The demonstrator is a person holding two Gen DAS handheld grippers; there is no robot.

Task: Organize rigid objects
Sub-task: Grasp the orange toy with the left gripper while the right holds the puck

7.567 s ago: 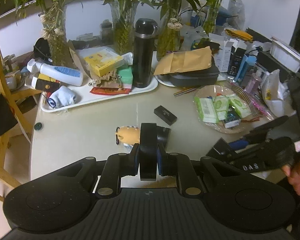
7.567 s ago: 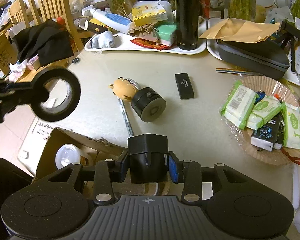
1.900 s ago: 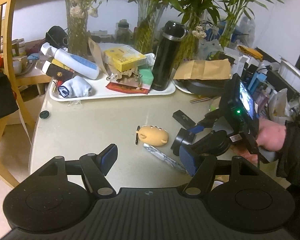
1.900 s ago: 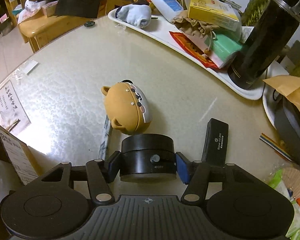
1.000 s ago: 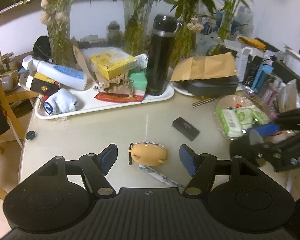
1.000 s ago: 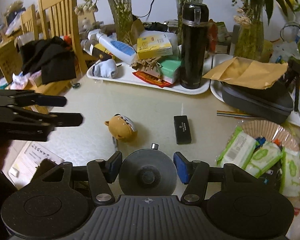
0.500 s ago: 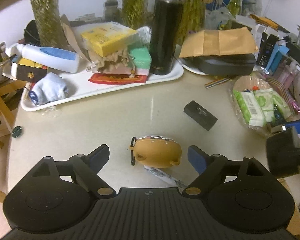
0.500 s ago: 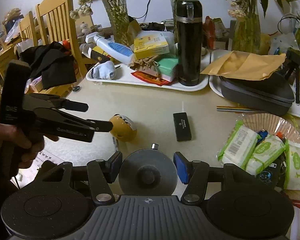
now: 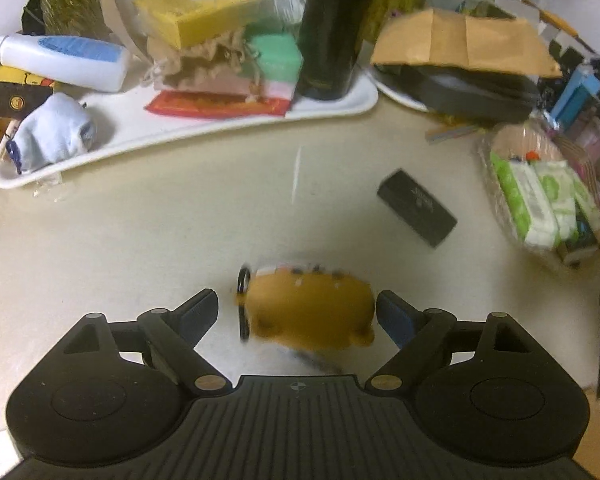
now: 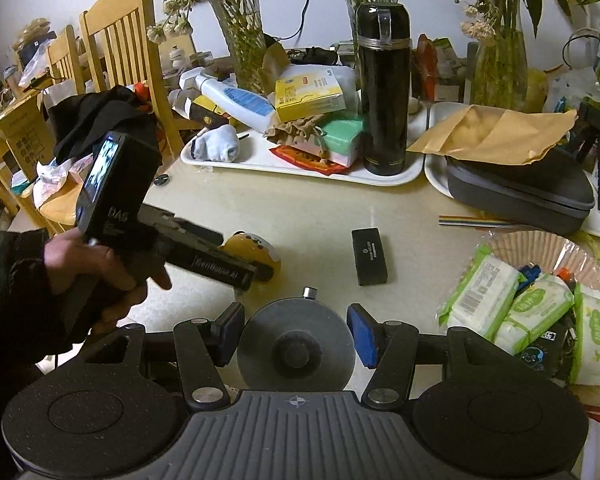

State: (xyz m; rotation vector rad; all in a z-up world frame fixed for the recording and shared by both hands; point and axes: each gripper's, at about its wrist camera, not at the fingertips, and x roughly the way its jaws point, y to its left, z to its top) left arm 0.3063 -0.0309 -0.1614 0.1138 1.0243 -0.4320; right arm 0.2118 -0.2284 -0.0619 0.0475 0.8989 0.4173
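Observation:
A yellow-brown animal-shaped toy [image 9: 308, 312] with a black ring lies on the cream table [image 9: 180, 232]. My left gripper [image 9: 296, 314] stands open around it; the right pad sits close to the toy's end and the left pad is apart from it. In the right wrist view a hand holds the left gripper [image 10: 244, 254] down over the toy [image 10: 256, 246]. My right gripper [image 10: 296, 332] is shut on a black round cylinder [image 10: 296, 346], held above the table's near edge. A small black box [image 9: 418, 212] lies to the right of the toy.
A white tray [image 10: 400, 178] at the back carries a tall black flask [image 10: 383, 92], boxes, a bottle and a sock. A grey case [image 10: 520, 188] under a brown envelope and a basket of wipe packs [image 10: 512, 312] fill the right. Wooden chairs [image 10: 120, 40] stand at the left.
My left gripper has come down and forward over the toy, with its jaws wider apart than a second ago; the toy now lies between its fingers. The right gripper has kept still with the cylinder.

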